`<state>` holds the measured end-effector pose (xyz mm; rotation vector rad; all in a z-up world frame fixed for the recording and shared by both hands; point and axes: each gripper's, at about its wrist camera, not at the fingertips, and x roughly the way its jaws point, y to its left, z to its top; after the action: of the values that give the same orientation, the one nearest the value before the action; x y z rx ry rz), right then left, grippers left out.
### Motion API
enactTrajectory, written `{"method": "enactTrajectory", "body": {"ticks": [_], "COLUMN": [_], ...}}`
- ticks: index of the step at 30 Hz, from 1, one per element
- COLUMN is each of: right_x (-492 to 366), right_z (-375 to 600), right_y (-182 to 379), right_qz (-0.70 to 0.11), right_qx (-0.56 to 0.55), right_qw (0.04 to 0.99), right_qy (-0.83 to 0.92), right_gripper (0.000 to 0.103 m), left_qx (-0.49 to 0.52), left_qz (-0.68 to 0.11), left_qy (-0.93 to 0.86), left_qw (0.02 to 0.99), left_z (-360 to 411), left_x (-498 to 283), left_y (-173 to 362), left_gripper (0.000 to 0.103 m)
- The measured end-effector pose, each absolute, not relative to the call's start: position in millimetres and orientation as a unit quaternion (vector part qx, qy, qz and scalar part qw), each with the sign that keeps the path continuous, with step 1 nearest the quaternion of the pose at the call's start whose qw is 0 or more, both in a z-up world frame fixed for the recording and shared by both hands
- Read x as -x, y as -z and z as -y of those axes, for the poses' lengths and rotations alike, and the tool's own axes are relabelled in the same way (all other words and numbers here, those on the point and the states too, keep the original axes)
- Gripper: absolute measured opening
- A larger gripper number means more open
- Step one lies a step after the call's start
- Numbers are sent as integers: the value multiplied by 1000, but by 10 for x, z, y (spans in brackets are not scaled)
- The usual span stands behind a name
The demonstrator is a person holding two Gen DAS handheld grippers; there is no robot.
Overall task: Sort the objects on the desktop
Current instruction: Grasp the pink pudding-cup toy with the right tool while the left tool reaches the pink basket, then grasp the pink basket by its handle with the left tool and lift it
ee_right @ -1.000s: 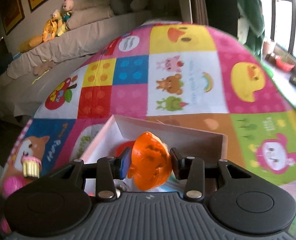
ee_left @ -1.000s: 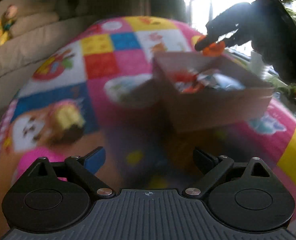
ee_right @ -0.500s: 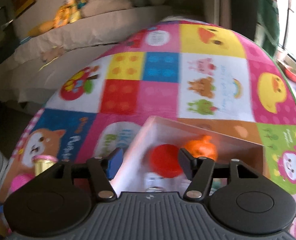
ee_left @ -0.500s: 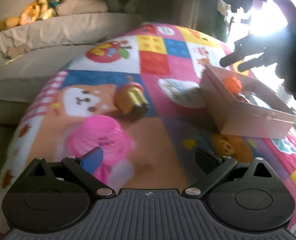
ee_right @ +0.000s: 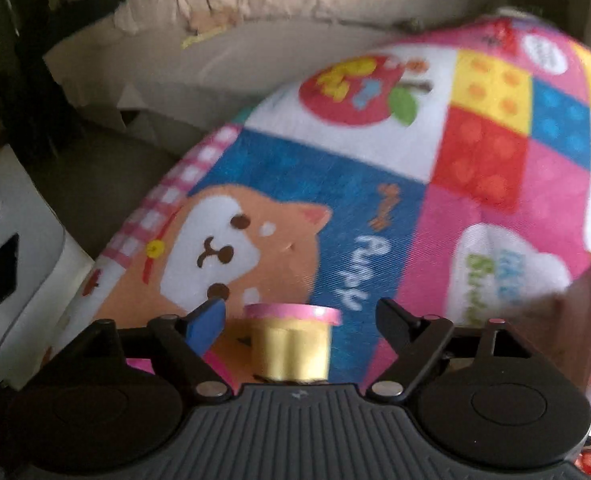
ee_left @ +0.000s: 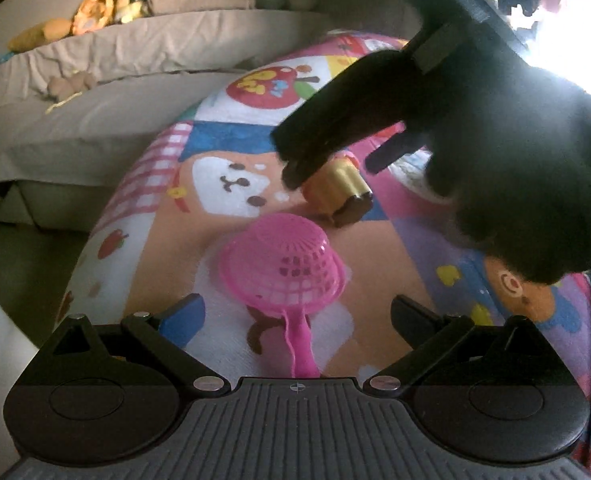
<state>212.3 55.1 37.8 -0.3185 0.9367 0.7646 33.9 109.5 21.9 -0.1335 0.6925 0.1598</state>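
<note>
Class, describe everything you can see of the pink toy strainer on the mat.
The pink toy strainer looks like glossy moulded plastic: a round latticed bowl with a flared rim and one flat handle. It lies mouth-down on the colourful mat, dome up, handle pointing toward the left gripper. That gripper's open fingers flank the handle without touching it. The gold cup beyond lies apart.

- The left tongs point(ee_left: 297, 312) point downward, jaws spread wide, nothing pressed between them.
- The right tongs point(ee_right: 301, 316) tilt steeply down, jaws opening, pads touching nothing.
</note>
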Motion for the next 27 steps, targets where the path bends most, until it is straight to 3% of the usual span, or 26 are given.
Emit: {"method": "enactTrajectory", "body": {"ticks": [2, 3, 15, 27], "right_x": [-2096, -2080, -1456, -1162], "right_z": [-542, -520, 866, 2087], "right_y": [-334, -331, -768, -470], "right_qz": [-442, -444, -391, -336], "right_qx": [159, 165, 102, 70], "right_qw": [806, 804, 838, 912], "right_qy": [-360, -360, -368, -223], "right_gripper": [61, 56, 56, 56], "left_qx": [68, 68, 50, -24], "left_qz": [-337, -337, -342, -349], "left_qy": [-72, -70, -40, 28], "left_qw": [936, 937, 938, 936], "left_z": [-1106, -1105, -863, -90], "left_x": [-328, -327, -405, -621], "left_y": [-225, -224, -270, -438], "left_gripper": [102, 102, 102, 102]}}
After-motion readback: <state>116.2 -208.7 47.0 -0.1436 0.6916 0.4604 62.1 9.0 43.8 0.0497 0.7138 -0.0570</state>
